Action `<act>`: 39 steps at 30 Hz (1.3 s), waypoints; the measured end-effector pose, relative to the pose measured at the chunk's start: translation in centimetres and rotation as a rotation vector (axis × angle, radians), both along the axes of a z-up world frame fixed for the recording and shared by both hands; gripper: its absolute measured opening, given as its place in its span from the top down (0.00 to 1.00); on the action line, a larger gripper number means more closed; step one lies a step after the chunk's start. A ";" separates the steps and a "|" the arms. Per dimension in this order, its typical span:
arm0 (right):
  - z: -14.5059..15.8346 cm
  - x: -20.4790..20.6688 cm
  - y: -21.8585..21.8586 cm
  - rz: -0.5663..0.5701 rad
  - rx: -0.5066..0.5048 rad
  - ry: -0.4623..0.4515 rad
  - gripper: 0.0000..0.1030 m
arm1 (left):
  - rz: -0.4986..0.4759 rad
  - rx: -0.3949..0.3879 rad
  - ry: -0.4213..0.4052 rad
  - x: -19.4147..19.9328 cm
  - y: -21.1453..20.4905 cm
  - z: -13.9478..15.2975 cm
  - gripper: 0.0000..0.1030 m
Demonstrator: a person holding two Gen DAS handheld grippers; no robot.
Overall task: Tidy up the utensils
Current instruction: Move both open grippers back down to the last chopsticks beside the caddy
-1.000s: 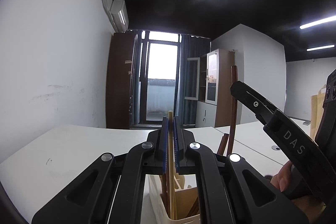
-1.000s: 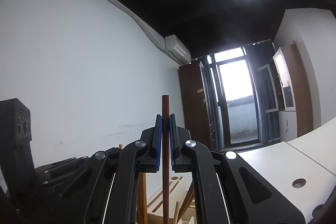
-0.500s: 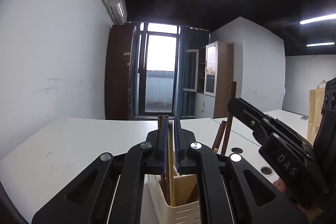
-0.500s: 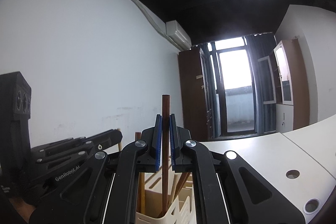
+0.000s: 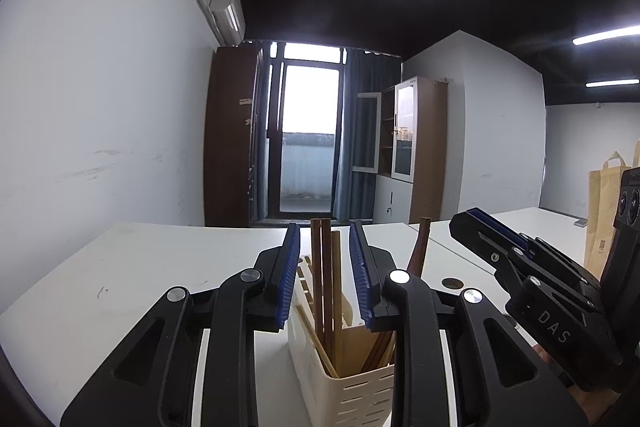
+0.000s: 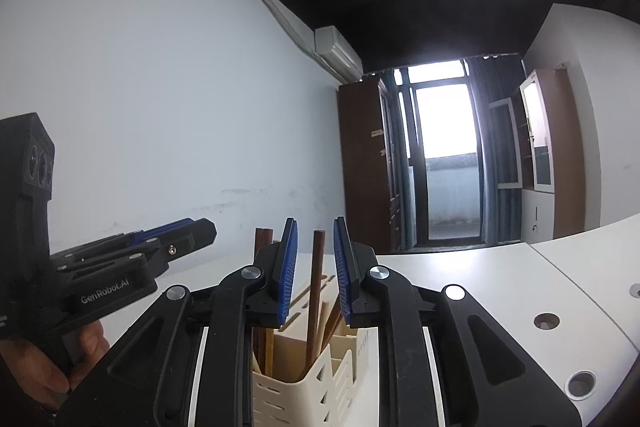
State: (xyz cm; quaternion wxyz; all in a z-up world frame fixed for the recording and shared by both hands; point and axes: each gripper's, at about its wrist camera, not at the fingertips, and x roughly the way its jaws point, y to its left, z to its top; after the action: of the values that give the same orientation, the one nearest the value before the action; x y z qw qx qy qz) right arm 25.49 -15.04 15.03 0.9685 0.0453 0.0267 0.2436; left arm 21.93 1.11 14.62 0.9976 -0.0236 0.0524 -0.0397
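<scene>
Chopsticks (image 5: 327, 279) stand near-upright in caddy (image 5: 352, 383), tips up.

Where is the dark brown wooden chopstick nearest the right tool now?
In the right wrist view, the dark brown wooden chopstick stands between the right tool's open pads, untouched, in the cream slotted plastic holder.

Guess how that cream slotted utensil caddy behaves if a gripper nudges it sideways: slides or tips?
The cream caddy looks like thin, slotted plastic, so probably light and apt to slide on the smooth white table. The tall wooden sticks standing well above its rim likely raise its balance point, so a high push may tip it.
</scene>
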 end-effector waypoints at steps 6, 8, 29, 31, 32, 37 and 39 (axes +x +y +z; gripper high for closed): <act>-0.4 -0.8 0.1 0.004 -0.024 0.030 0.72 | 0.003 0.000 0.004 -1.1 0.3 0.2 0.69; -0.6 -1.1 0.1 -0.001 -0.032 0.037 0.69 | -0.001 0.004 0.010 -1.3 0.3 0.4 0.67; -3.3 -2.6 1.5 0.049 -0.096 0.247 0.51 | 0.061 -0.018 0.117 -5.3 2.7 -1.9 0.52; -4.1 -2.7 2.0 0.049 -0.112 0.274 0.51 | 0.072 -0.013 0.137 -5.5 3.1 -2.5 0.52; -4.5 -2.8 2.2 0.054 -0.120 0.291 0.50 | 0.076 -0.017 0.141 -5.7 3.4 -2.6 0.52; -6.2 -3.1 3.6 0.070 -0.160 0.351 0.46 | 0.083 -0.039 0.191 -6.6 4.7 -4.0 0.49; -7.1 -3.3 4.2 0.078 -0.178 0.383 0.45 | 0.094 -0.036 0.217 -6.8 5.1 -4.8 0.49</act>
State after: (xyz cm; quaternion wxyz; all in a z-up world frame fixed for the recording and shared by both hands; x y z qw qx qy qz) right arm 22.22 -10.89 7.93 0.9357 0.0037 0.2334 0.2644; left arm 15.18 6.19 9.79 0.9862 -0.0479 0.1581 0.0089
